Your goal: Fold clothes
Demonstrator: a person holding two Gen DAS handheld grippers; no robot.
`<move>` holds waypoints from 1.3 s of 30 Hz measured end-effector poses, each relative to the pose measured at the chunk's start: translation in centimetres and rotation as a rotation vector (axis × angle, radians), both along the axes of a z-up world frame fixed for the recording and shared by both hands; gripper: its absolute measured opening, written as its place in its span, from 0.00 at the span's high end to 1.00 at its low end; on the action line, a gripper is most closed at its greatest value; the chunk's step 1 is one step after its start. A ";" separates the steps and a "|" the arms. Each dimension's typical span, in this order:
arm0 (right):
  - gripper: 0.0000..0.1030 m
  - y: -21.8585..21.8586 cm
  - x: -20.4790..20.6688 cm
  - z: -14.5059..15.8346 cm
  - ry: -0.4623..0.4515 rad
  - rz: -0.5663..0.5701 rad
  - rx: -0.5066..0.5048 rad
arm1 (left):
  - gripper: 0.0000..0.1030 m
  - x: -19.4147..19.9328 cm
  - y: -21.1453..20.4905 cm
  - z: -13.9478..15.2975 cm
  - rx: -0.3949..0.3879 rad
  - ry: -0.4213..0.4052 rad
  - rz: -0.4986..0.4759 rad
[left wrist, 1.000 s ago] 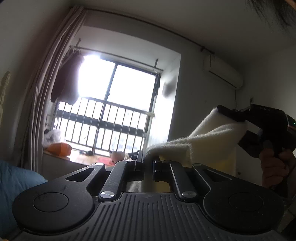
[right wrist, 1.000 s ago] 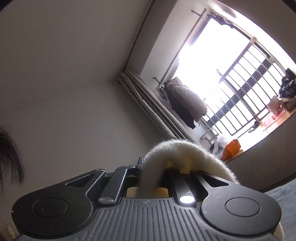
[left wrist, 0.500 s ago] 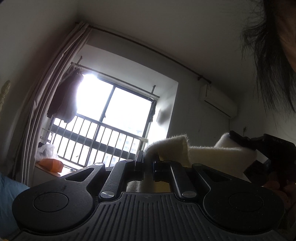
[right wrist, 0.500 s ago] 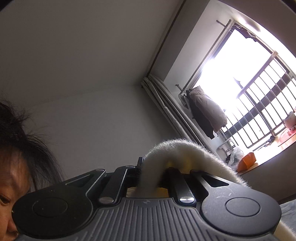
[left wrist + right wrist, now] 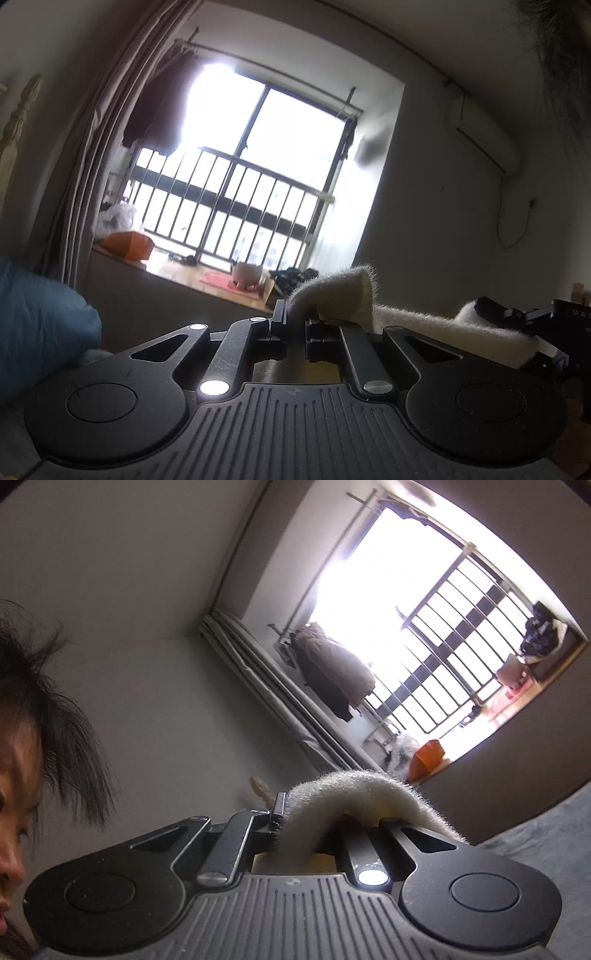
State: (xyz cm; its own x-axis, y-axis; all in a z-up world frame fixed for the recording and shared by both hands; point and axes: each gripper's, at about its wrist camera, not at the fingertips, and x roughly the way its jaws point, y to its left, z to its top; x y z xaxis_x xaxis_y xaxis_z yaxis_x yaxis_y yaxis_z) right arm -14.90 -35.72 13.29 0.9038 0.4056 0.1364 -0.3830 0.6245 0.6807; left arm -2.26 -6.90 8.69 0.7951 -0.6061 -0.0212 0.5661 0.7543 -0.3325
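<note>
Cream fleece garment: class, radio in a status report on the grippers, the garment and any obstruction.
Left gripper shut on cream fleece garment. Right gripper shut on it too. Garment spans between both. No obstruction seen.

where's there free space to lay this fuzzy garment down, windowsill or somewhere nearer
The windowsill is crowded: orange box, white pot, dark clutter. Barer is the grey surface at lower right in the right wrist view, bordered by the wall under the window. The cream garment hangs between both grippers.
</note>
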 end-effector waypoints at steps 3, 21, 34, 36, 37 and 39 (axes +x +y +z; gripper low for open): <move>0.92 -1.9 4.8 -3.1 0.080 -0.015 0.036 | 0.94 4.3 -1.8 -2.0 0.065 0.056 0.023; 0.36 -12.5 23.3 -32.1 1.012 -0.152 0.244 | 0.26 16.0 -1.9 -22.3 0.501 0.649 0.260; 0.35 -14.6 5.0 -37.6 1.069 -0.186 0.441 | 0.25 1.3 5.7 -22.8 0.634 0.850 0.173; 0.35 -14.5 2.7 -38.3 1.087 -0.213 0.484 | 0.25 -1.1 4.8 -22.1 0.662 0.842 0.107; 0.35 -14.3 1.6 -38.7 1.097 -0.225 0.506 | 0.24 -2.2 4.3 -21.8 0.673 0.836 0.077; 0.35 -13.7 -0.4 -39.7 1.101 -0.239 0.551 | 0.18 -4.6 3.5 -21.4 0.688 0.822 0.023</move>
State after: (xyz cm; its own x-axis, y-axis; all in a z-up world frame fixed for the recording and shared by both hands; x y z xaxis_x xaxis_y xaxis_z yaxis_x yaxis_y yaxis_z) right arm -15.28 -49.38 -26.38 0.6889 0.3452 -0.6374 0.6371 0.1311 0.7596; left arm -6.86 -3.38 -12.69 0.3923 -0.2450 -0.8866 0.3458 0.9324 -0.1047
